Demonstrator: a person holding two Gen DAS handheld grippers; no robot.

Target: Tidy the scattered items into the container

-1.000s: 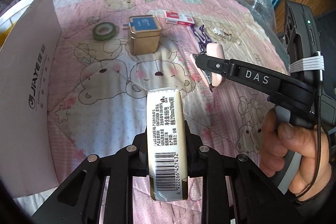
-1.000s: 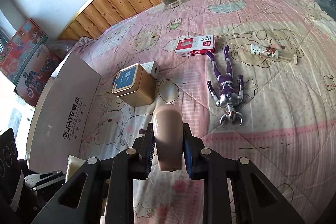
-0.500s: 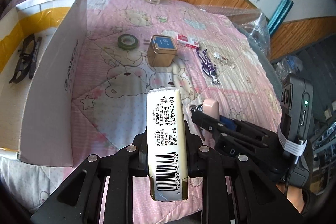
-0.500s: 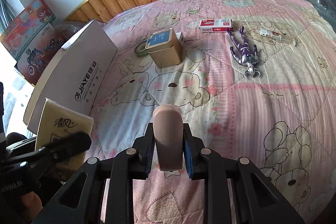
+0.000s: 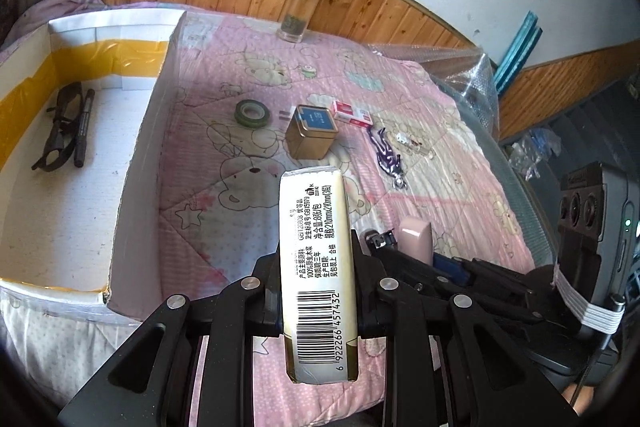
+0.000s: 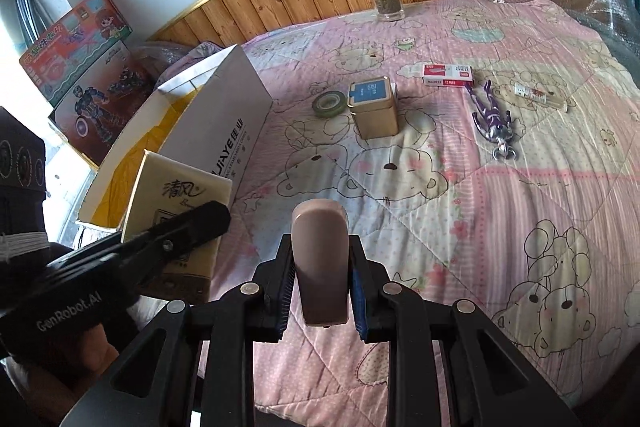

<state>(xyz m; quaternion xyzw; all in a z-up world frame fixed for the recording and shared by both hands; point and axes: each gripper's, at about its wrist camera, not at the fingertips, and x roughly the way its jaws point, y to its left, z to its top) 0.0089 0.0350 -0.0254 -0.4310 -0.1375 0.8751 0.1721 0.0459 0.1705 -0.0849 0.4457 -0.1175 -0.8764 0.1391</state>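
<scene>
My left gripper (image 5: 316,263) is shut on a cream tissue pack (image 5: 314,227) with a barcode, held upright just right of the white cardboard box (image 5: 136,187). The right wrist view shows the same pack (image 6: 176,195) near the box's front corner (image 6: 224,115). My right gripper (image 6: 320,267) is shut on a pink rounded case (image 6: 320,255), above the pink quilt. Loose on the quilt are a green tape roll (image 5: 253,112), a gold tin (image 5: 311,133), a red staple box (image 5: 352,113), a purple figure (image 5: 386,155) and a small vial (image 5: 412,143).
Black glasses (image 5: 60,131) and a pen (image 5: 82,131) lie inside the box. A glass bottle (image 5: 302,7) stands by the wooden headboard. Bubble wrap (image 5: 460,67) edges the bed at the right. Toy boxes (image 6: 80,67) lean on the wall behind the box.
Both grippers have drawn back and risen from the quilt, keeping their loads. The left view has swung so the box's inside shows. The items on the quilt lie where they were.
</scene>
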